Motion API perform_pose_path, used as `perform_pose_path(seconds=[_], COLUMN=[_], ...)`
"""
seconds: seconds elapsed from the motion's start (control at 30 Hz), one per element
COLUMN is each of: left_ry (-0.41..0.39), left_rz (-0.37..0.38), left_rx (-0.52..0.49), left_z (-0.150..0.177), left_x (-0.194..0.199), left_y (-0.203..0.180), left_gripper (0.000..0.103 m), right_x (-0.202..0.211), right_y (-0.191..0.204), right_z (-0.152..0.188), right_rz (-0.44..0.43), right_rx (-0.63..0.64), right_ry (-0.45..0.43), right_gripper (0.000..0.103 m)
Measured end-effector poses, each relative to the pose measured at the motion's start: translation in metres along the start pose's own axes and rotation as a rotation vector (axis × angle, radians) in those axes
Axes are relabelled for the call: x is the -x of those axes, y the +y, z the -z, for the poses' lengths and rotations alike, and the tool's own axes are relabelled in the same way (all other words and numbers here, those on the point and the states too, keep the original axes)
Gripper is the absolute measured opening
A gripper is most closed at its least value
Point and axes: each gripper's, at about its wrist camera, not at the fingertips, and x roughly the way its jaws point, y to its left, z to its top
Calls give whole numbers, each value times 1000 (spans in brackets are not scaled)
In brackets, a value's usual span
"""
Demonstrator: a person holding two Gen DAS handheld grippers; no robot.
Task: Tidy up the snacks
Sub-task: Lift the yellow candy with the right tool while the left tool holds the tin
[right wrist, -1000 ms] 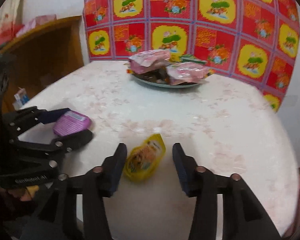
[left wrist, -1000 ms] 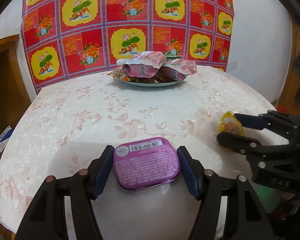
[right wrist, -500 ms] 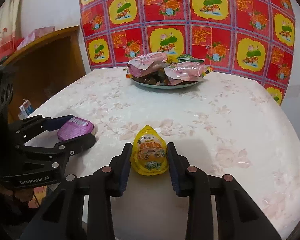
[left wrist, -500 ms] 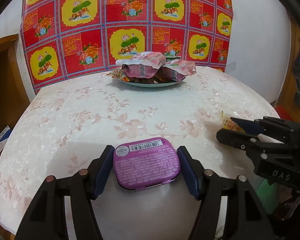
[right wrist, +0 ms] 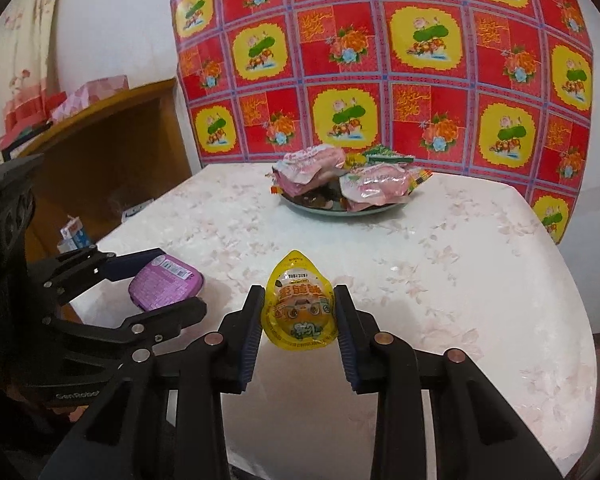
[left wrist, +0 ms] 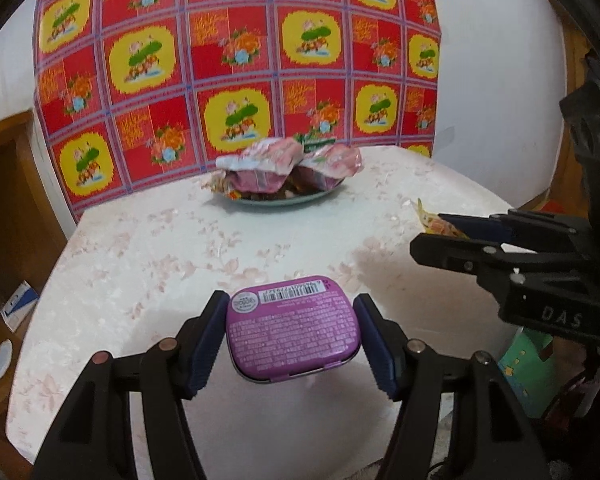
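A purple tin (left wrist: 292, 336), label side up, sits between the pads of my left gripper (left wrist: 291, 314), which is shut on it and holds it just above the table (left wrist: 160, 248). From the right wrist view the same tin (right wrist: 166, 284) shows in the left gripper (right wrist: 176, 280) at the left. My right gripper (right wrist: 298, 298) is shut on a yellow snack packet (right wrist: 298, 304) and holds it upright off the cloth. Seen from the left wrist, the right gripper (left wrist: 430, 232) has only a corner of the packet (left wrist: 432, 222) showing.
A green plate (left wrist: 284, 200) piled with pink snack bags (left wrist: 260, 168) stands at the table's far side, below a red and yellow patterned cloth (left wrist: 236, 60) on the wall. A wooden shelf (right wrist: 112, 140) stands to the left. Small boxes (left wrist: 20, 304) lie on the floor.
The right gripper's jaws closed onto the yellow packet, which now stands upright in them, raised off the table. The left gripper has risen with the purple tin.
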Motion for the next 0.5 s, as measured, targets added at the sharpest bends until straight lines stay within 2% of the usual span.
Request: perform_pose_path(seconds=[0.13,0.5], left_ry=[-12,-52], left_rz=[0,-22], left_rx=[12,1], left_z=[-9,-41], left_x=[6,11], left_y=[2,12], left_gripper=[67,67], right_x=[7,10], right_y=[-1,11], right_z=[-7,-34], right_rz=[13,35], right_rx=[-16,52], right_ry=[-17,-52], right_gripper=[35,35])
